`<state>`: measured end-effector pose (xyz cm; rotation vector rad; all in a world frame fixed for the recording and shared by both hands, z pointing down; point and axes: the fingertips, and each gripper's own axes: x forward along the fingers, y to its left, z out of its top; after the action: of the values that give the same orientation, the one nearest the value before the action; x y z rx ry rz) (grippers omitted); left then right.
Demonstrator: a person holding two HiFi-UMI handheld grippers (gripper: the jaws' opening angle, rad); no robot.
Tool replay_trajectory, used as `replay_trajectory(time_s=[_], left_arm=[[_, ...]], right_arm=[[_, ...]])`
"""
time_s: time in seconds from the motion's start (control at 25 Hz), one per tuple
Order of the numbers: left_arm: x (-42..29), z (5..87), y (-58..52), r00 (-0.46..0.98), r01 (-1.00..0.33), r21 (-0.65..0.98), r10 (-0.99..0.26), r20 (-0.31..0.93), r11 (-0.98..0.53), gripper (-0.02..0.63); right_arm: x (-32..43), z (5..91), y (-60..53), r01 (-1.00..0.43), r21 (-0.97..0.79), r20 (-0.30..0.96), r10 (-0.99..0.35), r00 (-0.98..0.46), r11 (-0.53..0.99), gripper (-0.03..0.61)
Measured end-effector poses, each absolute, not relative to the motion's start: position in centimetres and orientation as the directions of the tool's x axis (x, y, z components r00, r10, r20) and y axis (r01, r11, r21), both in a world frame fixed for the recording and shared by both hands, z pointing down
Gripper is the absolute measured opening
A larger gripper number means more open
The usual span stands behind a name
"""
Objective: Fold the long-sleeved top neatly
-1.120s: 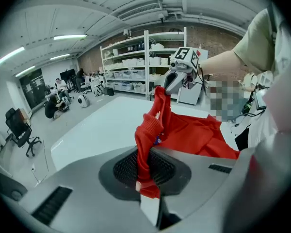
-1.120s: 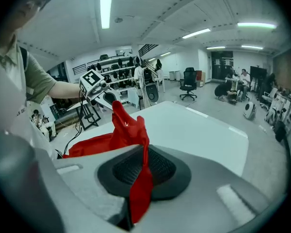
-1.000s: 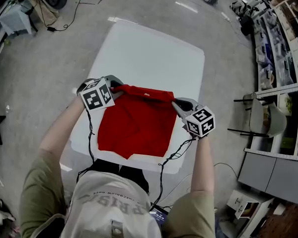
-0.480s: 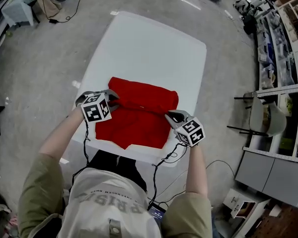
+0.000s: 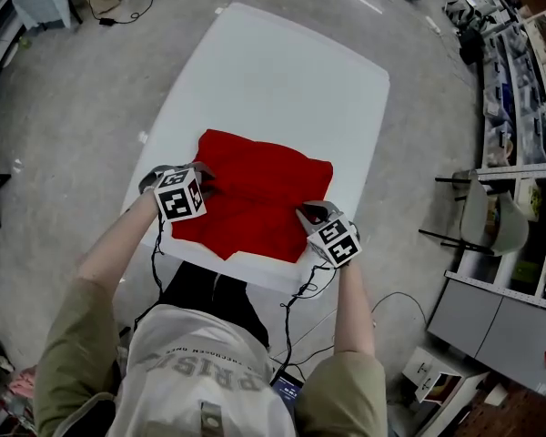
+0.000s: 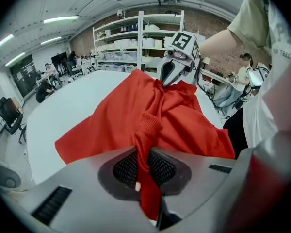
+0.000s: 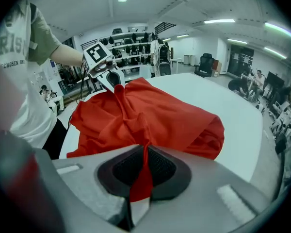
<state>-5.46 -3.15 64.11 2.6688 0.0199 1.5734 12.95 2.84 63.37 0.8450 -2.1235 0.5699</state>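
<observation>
The red long-sleeved top (image 5: 259, 185) lies folded over on the white table (image 5: 282, 71), near its front edge. My left gripper (image 5: 203, 182) is shut on the top's left edge, low over the table. My right gripper (image 5: 302, 213) is shut on the right edge. In the left gripper view, a ribbed red hem is pinched between the jaws of my left gripper (image 6: 144, 166), the top (image 6: 150, 106) stretches ahead, and the right gripper (image 6: 162, 80) holds its far end. In the right gripper view, red cloth runs through my right gripper (image 7: 144, 171) toward the left gripper (image 7: 117, 87).
The far half of the table is bare white. Shelving units (image 5: 519, 107) and a chair (image 5: 491, 221) stand to the right on the grey floor. The person's torso (image 5: 200, 371) is close to the table's front edge, with cables hanging from both grippers.
Both grippers came down and toward the person, carrying the top's held edge. The cloth, earlier lifted and hanging, now lies doubled over on the table.
</observation>
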Motion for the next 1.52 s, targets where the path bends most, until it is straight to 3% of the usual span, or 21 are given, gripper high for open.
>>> replay_trajectory(time_s=[0.2, 0.24, 0.4, 0.44, 0.72, 0.84, 0.96, 1.36, 1.52], left_arm=[[-5.7, 64.8, -2.8, 0.464, -0.044, 0.099, 0.068, 0.883, -0.994, 0.045], [-5.7, 64.8, -2.4, 0.464, -0.046, 0.126, 0.09, 0.881, -0.991, 0.07], [-5.7, 64.6, -0.5, 0.458, -0.033, 0.239, 0.198, 0.867, -0.97, 0.271], [-5.9, 64.5, -0.4, 0.453, -0.029, 0.241, 0.202, 0.868, -0.97, 0.287], [-6.5, 63.8, -0.7, 0.468, -0.023, 0.204, 0.169, 0.868, -0.979, 0.31], [-6.9, 63.0, -0.8, 0.498, -0.02, 0.207, 0.17, 0.85, -0.978, 0.335], [-7.9, 61.6, -2.0, 0.522, -0.054, 0.204, 0.146, 0.84, -0.977, 0.341], [-9.0, 61.3, -10.2, 0.497, -0.187, 0.143, 0.032, 0.867, -0.972, 0.341], [-8.5, 60.7, -10.1, 0.493, -0.135, 0.144, 0.06, 0.868, -0.98, 0.341]], right_arm=[[12.7, 64.2, 2.7, -0.729, -0.132, 0.802, -0.36, -0.477, 0.672, 0.029], [12.7, 64.2, 2.7, -0.73, -0.134, 0.803, -0.358, -0.476, 0.67, 0.029], [12.6, 64.2, 3.1, -0.719, -0.128, 0.81, -0.346, -0.474, 0.683, 0.031], [12.6, 64.2, 3.2, -0.715, -0.123, 0.812, -0.344, -0.471, 0.688, 0.031], [12.2, 63.9, 3.5, -0.705, -0.124, 0.815, -0.333, -0.473, 0.698, 0.041], [11.9, 63.3, 4.5, -0.68, -0.18, 0.809, -0.286, -0.513, 0.711, 0.181], [12.5, 62.2, 4.9, -0.685, -0.218, 0.791, -0.285, -0.541, 0.695, 0.259], [18.7, 59.8, 0.8, -0.837, -0.285, 0.741, -0.447, -0.501, 0.467, 0.262], [17.6, 58.7, 1.2, -0.81, -0.259, 0.741, -0.429, -0.517, 0.526, 0.262]])
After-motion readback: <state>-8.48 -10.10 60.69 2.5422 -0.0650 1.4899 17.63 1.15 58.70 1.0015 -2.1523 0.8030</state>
